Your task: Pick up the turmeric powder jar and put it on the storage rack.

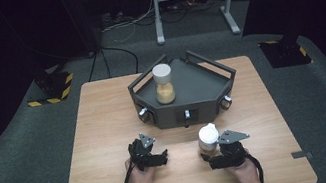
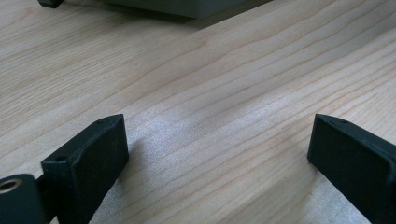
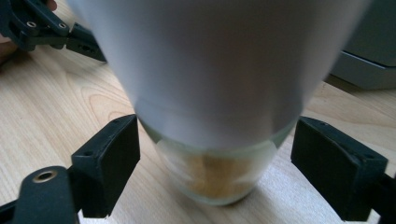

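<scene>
Jar (image 1: 208, 138) with a white lid stands upright on the worktop (image 1: 106, 127) in the high view, just in front of the grey tray (image 1: 201, 90) and directly ahead of the right hand-held gripper (image 1: 220, 155); the left hand-held gripper (image 1: 154, 155) sits farther off. In the left gripper view, its jaws gape over bare wood. In the right gripper view, the jar (image 3: 210, 116) stands between spread jaws, untouched, its long axis vertical.

both hands low and near, left gripper (image 1: 154, 155) and right gripper (image 1: 213, 156) jaws spread wide.
</scene>
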### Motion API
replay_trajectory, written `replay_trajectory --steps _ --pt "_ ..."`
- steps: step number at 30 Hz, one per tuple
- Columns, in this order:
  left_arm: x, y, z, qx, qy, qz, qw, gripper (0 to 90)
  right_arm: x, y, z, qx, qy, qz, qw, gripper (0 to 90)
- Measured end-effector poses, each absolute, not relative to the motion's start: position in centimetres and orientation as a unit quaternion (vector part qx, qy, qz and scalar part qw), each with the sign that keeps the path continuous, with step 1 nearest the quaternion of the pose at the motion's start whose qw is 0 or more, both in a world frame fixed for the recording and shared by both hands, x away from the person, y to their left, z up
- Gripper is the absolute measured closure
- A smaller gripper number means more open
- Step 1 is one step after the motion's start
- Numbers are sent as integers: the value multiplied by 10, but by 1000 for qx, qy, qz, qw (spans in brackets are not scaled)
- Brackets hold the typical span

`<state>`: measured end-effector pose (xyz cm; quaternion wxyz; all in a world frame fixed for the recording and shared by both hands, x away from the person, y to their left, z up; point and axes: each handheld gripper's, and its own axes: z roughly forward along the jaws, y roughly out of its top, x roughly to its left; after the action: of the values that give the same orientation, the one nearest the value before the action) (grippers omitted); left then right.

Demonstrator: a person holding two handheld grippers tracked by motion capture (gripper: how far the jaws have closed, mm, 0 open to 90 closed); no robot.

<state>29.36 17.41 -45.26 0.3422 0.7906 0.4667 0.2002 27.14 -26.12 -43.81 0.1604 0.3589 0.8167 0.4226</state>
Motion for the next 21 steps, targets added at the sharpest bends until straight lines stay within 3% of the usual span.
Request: replay_trajectory --steps 21 --pt "294 174 -453 791 467 200 342 51 264 -252 -440 352 805 437 192 298"
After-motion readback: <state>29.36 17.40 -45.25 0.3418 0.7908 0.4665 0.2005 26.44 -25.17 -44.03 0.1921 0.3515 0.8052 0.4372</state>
